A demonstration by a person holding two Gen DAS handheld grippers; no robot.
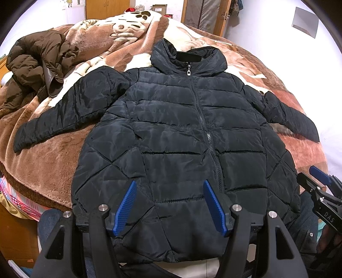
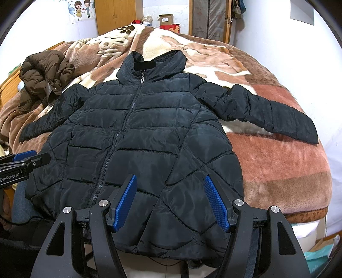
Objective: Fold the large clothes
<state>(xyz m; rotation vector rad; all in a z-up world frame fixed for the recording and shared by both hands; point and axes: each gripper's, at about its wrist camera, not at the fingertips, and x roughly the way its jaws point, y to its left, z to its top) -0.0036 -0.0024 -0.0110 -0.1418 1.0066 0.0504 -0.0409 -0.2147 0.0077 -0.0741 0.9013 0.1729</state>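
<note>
A black quilted puffer jacket [image 1: 181, 132] [image 2: 139, 136] lies flat and zipped on the bed, hood at the far end, both sleeves spread sideways. Its hem hangs over the near bed edge. My left gripper [image 1: 170, 186] hovers open over the lower left part of the jacket, its blue pads [image 1: 126, 207] wide apart with nothing between them. My right gripper [image 2: 170, 181] hovers open over the lower right part, also holding nothing. Each gripper shows at the side of the other's view: the right gripper [image 1: 320, 181] and the left gripper [image 2: 25, 158].
A brown and cream plush blanket [image 1: 53, 154] [image 2: 277, 162] covers the bed. A crumpled brown coat [image 1: 36, 66] [image 2: 44, 72] lies at the far left. Wooden wardrobes [image 2: 117, 15], boxes and a door stand behind the bed. A person's jeans-clad legs [image 1: 48, 222] are at the near edge.
</note>
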